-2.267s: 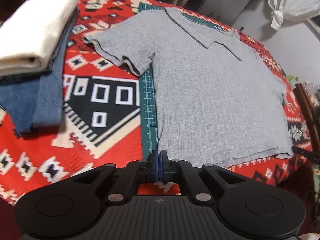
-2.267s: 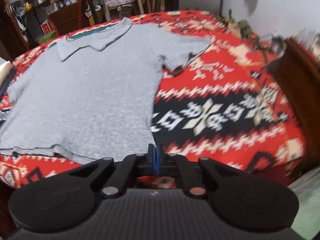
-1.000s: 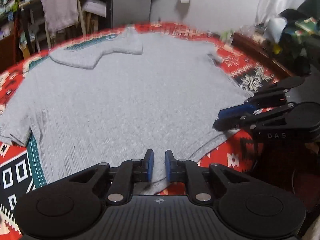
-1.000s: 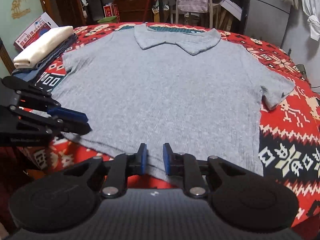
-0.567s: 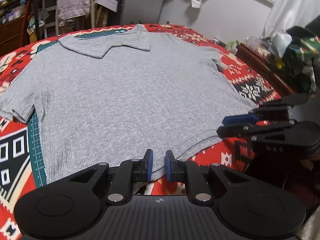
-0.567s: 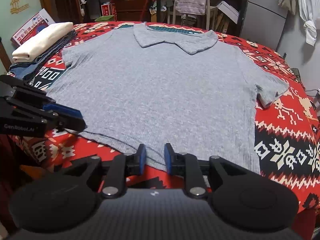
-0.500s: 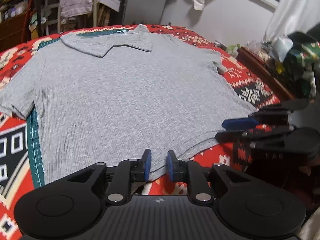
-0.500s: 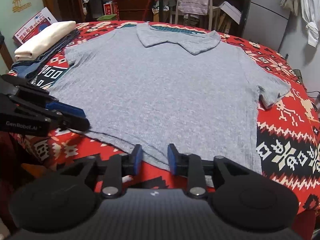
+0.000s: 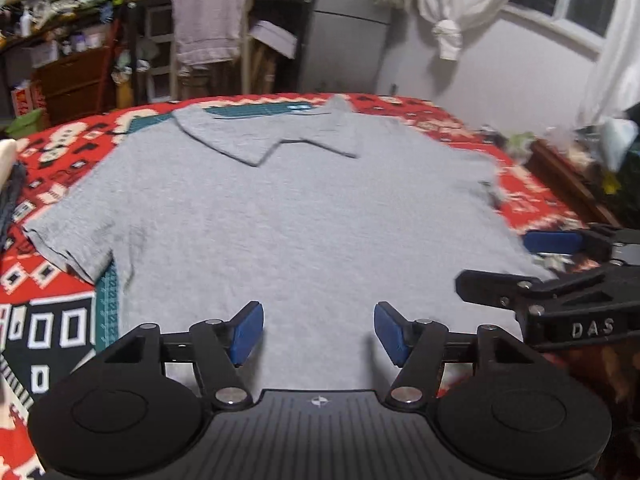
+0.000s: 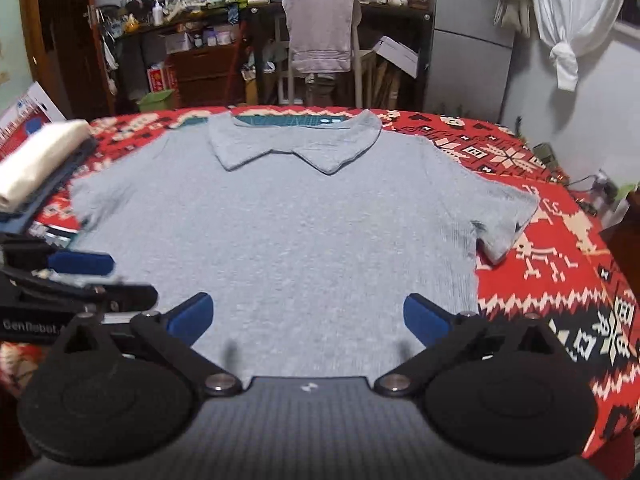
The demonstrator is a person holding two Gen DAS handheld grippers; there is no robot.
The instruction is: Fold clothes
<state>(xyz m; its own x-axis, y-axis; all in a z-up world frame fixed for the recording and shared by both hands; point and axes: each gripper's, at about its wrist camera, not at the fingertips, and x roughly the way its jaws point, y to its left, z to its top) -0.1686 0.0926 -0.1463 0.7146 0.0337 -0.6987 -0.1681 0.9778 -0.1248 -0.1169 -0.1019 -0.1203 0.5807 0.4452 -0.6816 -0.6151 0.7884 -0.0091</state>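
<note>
Red patterned table (image 10: 560, 280): our grey polo shirt (image 10: 304, 232) lies flat, unfolded; left gripper (image 9: 318, 334) and right gripper (image 10: 306, 320) gape empty at its hem.

The near hem of the grey polo shirt (image 9: 304, 224) is hidden behind both gripper bodies. The folded stack (image 10: 36, 164) is cut off by the left edge. The shirt's right sleeve is blurred in the left wrist view.

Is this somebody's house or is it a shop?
Most likely somebody's home, a lived-in room. A grey polo shirt lies on a patterned red cloth, with a fridge, cluttered shelves and a knotted white curtain behind.
</note>
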